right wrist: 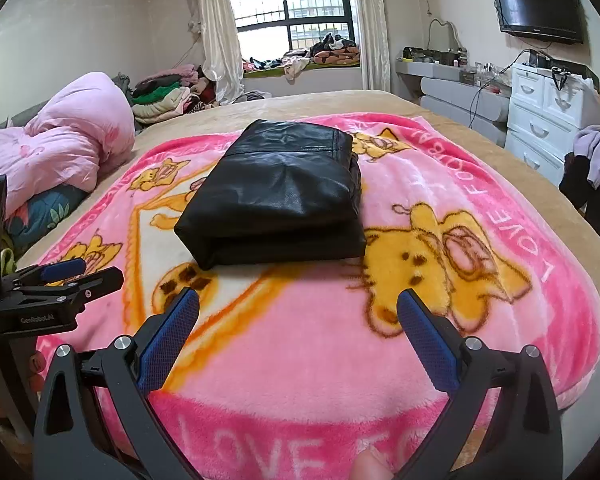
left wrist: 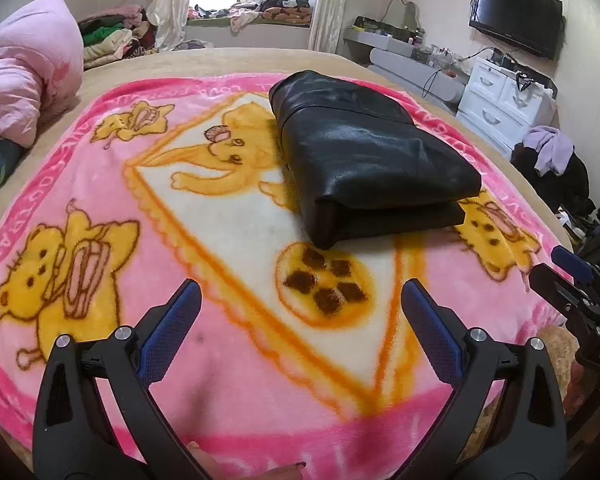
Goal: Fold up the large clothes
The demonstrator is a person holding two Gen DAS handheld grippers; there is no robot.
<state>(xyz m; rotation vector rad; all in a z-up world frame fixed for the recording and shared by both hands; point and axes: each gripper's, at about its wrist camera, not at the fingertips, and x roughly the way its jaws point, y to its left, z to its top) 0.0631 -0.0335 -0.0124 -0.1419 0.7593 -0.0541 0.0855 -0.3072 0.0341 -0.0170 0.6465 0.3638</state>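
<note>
A black leather garment point(left wrist: 364, 152) point(right wrist: 276, 196) lies folded into a thick rectangular bundle on a pink cartoon blanket point(left wrist: 100, 208) point(right wrist: 380, 360). My left gripper point(left wrist: 300, 292) hovers open over the blanket, short of the bundle's near edge, nothing between its blue pads. My right gripper point(right wrist: 298, 300) is open too, just in front of the bundle, empty. The right gripper also shows at the right edge of the left wrist view point(left wrist: 572, 276), and the left gripper at the left edge of the right wrist view point(right wrist: 72, 276).
The blanket covers a tan bed point(right wrist: 340, 100). A rolled pink quilt point(left wrist: 28, 72) lies at the bed's left side. Piled clothes point(right wrist: 164, 96) sit behind it. White drawers point(right wrist: 548, 108) and a chair with clothes point(right wrist: 596, 168) stand right of the bed. Fingertips point(right wrist: 372, 464) show at the bottom.
</note>
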